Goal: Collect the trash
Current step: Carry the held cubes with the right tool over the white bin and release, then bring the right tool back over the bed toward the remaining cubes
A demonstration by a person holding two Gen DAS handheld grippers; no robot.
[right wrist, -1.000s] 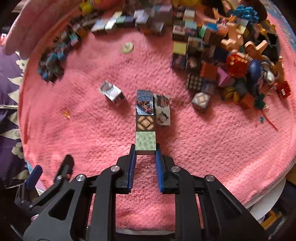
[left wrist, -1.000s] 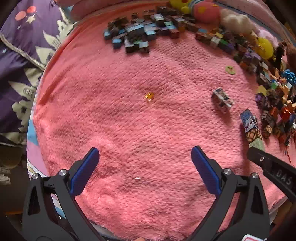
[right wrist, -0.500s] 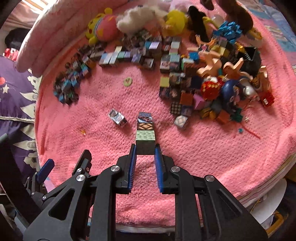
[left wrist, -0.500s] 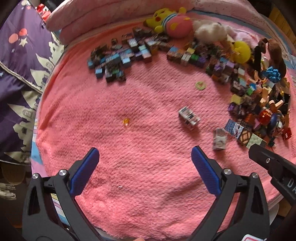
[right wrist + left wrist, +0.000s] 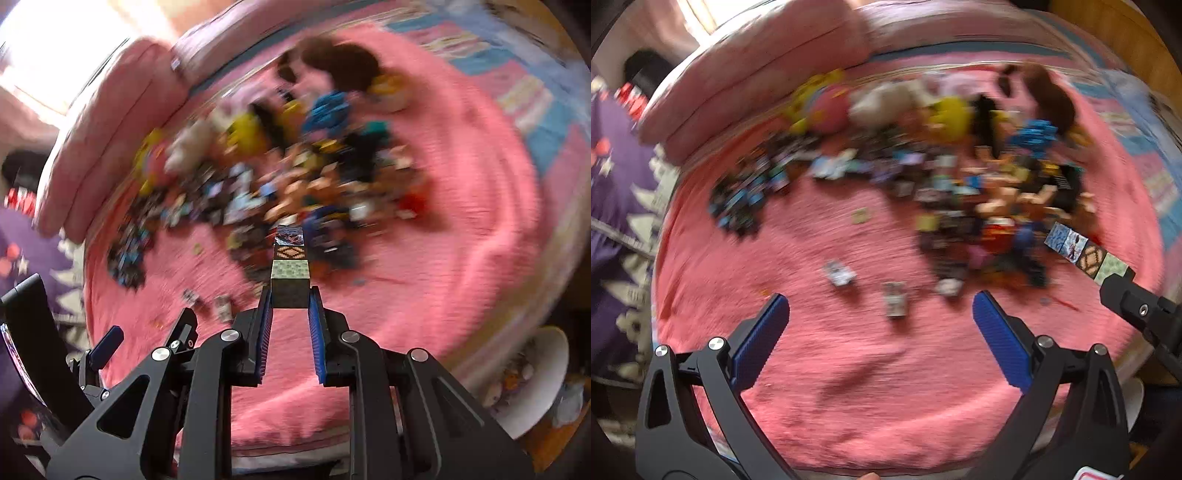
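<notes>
Pink fleece blanket (image 5: 871,387) covers the bed; both views motion-blurred. Right tongs (image 5: 290,299) clamped on a stick of patterned cubes (image 5: 290,266), green-faced cube nearest the pads, stick projecting forward, off the blanket; same stick seen from the left wrist at far right (image 5: 1086,254). Left tongs (image 5: 881,321) spread wide, holding nothing, above bare blanket. Two loose cubes (image 5: 840,273) lie just ahead; heap of cubes and plush toys (image 5: 960,177) beyond. White bin (image 5: 535,384) beside the bed edge, lower right.
</notes>
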